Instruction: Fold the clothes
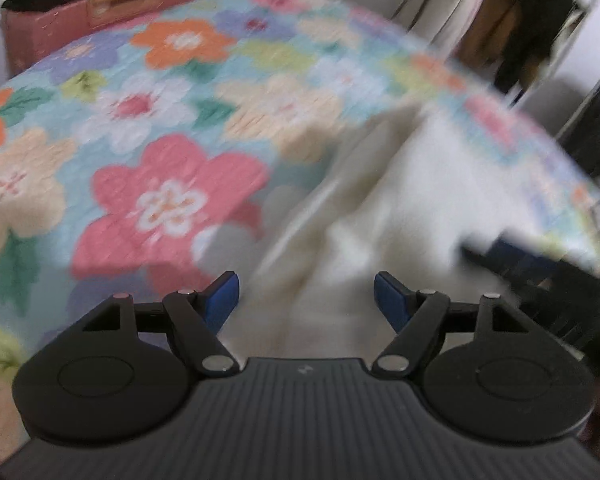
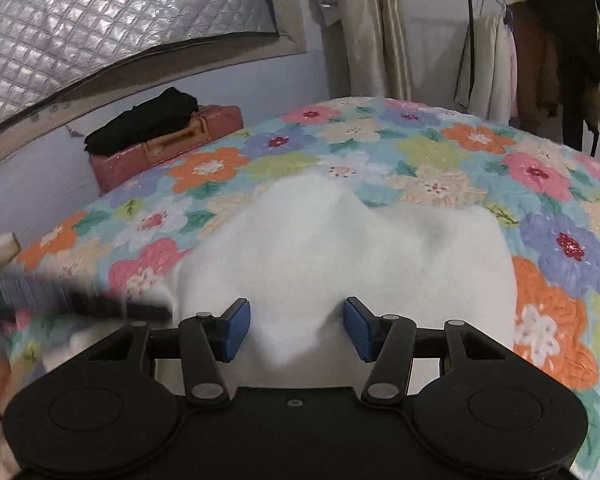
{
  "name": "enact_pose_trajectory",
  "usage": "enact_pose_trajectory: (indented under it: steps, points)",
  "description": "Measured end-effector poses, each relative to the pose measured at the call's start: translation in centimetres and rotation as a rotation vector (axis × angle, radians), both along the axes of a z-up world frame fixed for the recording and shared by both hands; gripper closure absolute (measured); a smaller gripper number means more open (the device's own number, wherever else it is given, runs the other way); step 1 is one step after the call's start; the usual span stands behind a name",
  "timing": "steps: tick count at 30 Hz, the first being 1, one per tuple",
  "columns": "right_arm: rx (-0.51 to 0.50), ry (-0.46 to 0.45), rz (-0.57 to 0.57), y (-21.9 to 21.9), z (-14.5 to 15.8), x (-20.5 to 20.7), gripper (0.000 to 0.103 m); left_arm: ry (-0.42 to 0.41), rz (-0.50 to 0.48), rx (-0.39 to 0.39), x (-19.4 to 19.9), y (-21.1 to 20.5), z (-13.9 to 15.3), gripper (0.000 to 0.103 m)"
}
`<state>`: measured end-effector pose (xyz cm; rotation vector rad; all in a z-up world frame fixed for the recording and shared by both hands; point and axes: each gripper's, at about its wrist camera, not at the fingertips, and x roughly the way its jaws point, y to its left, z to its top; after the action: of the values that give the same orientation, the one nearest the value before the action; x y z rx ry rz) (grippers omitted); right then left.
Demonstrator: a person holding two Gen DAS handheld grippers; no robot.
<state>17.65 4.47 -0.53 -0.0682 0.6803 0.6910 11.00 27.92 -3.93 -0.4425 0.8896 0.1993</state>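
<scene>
In the left wrist view, which is smeared with blur, the left tool (image 1: pixel 306 300) hangs with its blue pads wide apart and nothing between them, just above a rumpled white garment (image 1: pixel 380 208) that lies on the bed's flowered quilt (image 1: pixel 160 128). A dark blurred shape at the right edge is probably the right tool (image 1: pixel 516 260), close over the same cloth. Beyond the bed stand a pink case (image 1: pixel 100 12) with a black folded item on it and a rack of hanging clothes (image 1: pixel 532 28). In the right wrist view the picture is sharper: the right tool's pads are parted to a middling width, with a soft peak of the white garment rising into the gap but no pad visibly pressing on it, so I read it as not gripping. The garment spreads ahead as a lumpy sheet with a raised hump at its far edge, and the left tool shows as a dark streak at the left. The risk from here, as I judge it, is a poor pinch: the cloth is thick and bunched, so closing on the peak could catch several layers at once or only fluff, and the fold would then drag crooked or slip free. With both tools so near one another, a hurried reach could also knock them together.
</scene>
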Motion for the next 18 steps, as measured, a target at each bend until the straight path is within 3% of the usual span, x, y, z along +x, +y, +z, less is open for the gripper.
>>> enact_pose_trajectory:
  steps: [5, 9, 12, 14, 16, 18]
  points:
    - [0.076, 0.039, -0.06, 0.3, 1.4, 2.9, 0.044, -0.011, 0.046, -0.122, 0.0, 1.7, -0.8, 0.029]
    - [0.108, 0.09, -0.086, 1.4, 0.7, 5.8, 0.043, -0.021, 0.048, -0.118, -0.3, 1.8, -0.8, 0.029]
    - [0.064, 0.175, 0.024, 3.8, -1.0, 7.1, 0.04, -0.028, 0.054, -0.071, -0.5, 1.6, -0.5, 0.031]
    - [0.005, 0.15, 0.08, 5.4, -1.6, 6.4, 0.039, -0.022, 0.054, -0.028, -0.4, 1.4, -0.3, 0.031]
    - [-0.033, 0.104, 0.104, 6.2, -1.6, 5.4, 0.039, -0.022, 0.048, -0.036, -0.3, 1.4, -0.4, 0.031]
    - [0.027, 0.136, 0.127, 5.5, -1.4, 5.1, 0.039, -0.017, 0.05, -0.05, -0.3, 1.5, -0.5, 0.031]
